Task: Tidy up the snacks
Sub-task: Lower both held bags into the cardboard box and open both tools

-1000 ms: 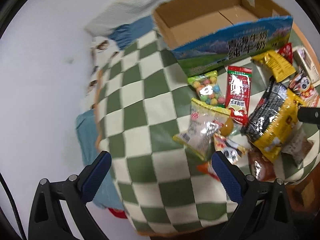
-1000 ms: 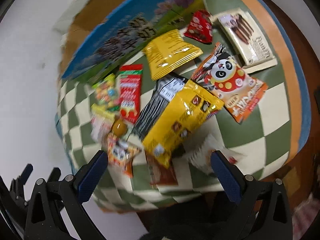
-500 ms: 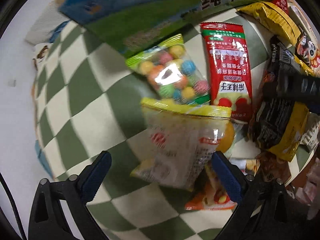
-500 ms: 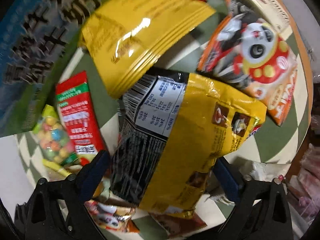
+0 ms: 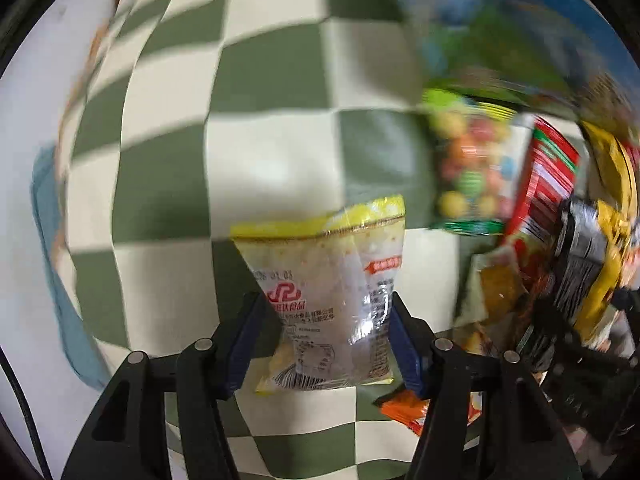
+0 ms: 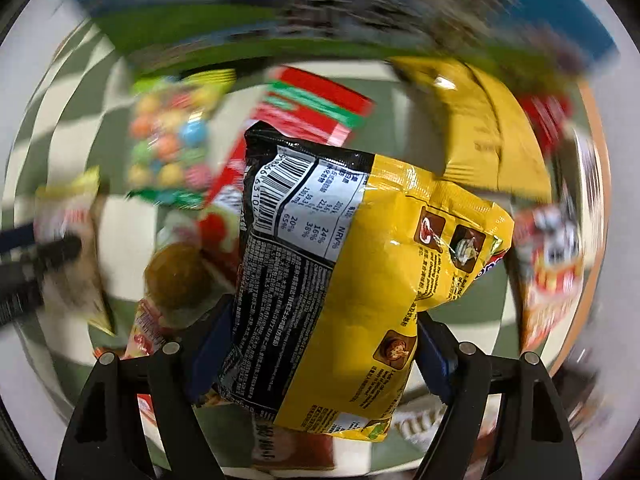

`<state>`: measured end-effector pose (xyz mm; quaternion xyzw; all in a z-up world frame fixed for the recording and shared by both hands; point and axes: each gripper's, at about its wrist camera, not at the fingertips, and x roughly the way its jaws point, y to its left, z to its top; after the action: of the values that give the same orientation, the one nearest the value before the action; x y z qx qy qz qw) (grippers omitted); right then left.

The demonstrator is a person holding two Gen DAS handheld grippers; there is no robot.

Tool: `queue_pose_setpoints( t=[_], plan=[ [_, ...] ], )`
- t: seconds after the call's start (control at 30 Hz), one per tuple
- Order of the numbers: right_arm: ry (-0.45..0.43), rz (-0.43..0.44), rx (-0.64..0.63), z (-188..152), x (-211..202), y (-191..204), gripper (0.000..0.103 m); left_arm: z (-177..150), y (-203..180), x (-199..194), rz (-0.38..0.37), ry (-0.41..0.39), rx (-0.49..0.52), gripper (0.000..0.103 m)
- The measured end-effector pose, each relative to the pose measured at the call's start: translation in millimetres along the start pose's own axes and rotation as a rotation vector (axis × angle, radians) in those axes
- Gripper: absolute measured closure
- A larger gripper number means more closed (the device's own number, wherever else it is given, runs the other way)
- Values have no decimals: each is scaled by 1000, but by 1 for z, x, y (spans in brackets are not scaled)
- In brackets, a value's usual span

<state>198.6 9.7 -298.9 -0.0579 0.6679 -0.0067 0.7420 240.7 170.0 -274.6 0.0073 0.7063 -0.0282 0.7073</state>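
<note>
Both grippers pointed down over the checked cloth [image 5: 168, 184]. Left gripper [image 5: 328, 336] had just been closing, pads squeezing the clear yellow-topped snack pouch [image 5: 328, 280] lying on the cloth. Right gripper [image 6: 320, 344] was closing too, yellow-and-black bag [image 6: 360, 272] betw. its pads, apparently gripped. Risks, imo: slick film slipping out on the lift; contents crushed w/ more squeeze; the orange packet [image 5: 404, 408] just beside getting dragged along.

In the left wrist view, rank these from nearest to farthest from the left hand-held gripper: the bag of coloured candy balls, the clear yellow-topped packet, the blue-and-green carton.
1. The clear yellow-topped packet: between the fingers of the left hand-held gripper, whose jaws have just been closing.
2. The bag of coloured candy balls: beyond it, up and to the right on the checked cloth.
3. The blue-and-green carton: farthest, along the top right, blurred.
</note>
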Motion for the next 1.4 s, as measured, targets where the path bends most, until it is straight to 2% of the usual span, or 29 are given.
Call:
queue_pose_setpoints(
  t=[0.1, 0.23, 0.3, 0.33, 0.4, 0.57, 0.77, 0.87, 1.03, 1.2, 1.4],
  plan=[
    [49, 20, -62, 6, 13, 6, 18, 1, 18, 19, -102, 81, -61, 45],
    [67, 66, -4, 12, 19, -6, 15, -3, 27, 23, -118, 65, -58, 43],
    [87, 79, 37, 26, 22, -25, 15, -4, 27, 20, -118, 42, -61, 43],
    [99, 88, 58, 23, 23, -32, 16, -3, 28, 22, -116, 29, -62, 45],
    [117, 122, 120, 15, 28, -44, 18, -13, 19, 9, -108, -2, -58, 59],
    [64, 129, 149, 1, 28, -66, 19, -28, 15, -14, -78, -43, -50, 62],
    [10, 160, 137, -9, -2, -41, 19, -56, 8, -51, -82, -82, -64, 64],
    [-19, 185, 115, -15, -19, -48, 19, -68, 5, -71, -108, -109, -73, 64],
    [-75, 271, 76, -22, -55, -66, 19, -79, -13, -133, -176, -180, -81, 64],
    [-140, 344, 54, -12, -133, -100, 19, -50, -39, -191, -259, -276, -64, 64],
    [-266, 358, 53, 30, -210, -169, 19, 32, -100, -231, -302, -331, -30, 64]
  ],
)
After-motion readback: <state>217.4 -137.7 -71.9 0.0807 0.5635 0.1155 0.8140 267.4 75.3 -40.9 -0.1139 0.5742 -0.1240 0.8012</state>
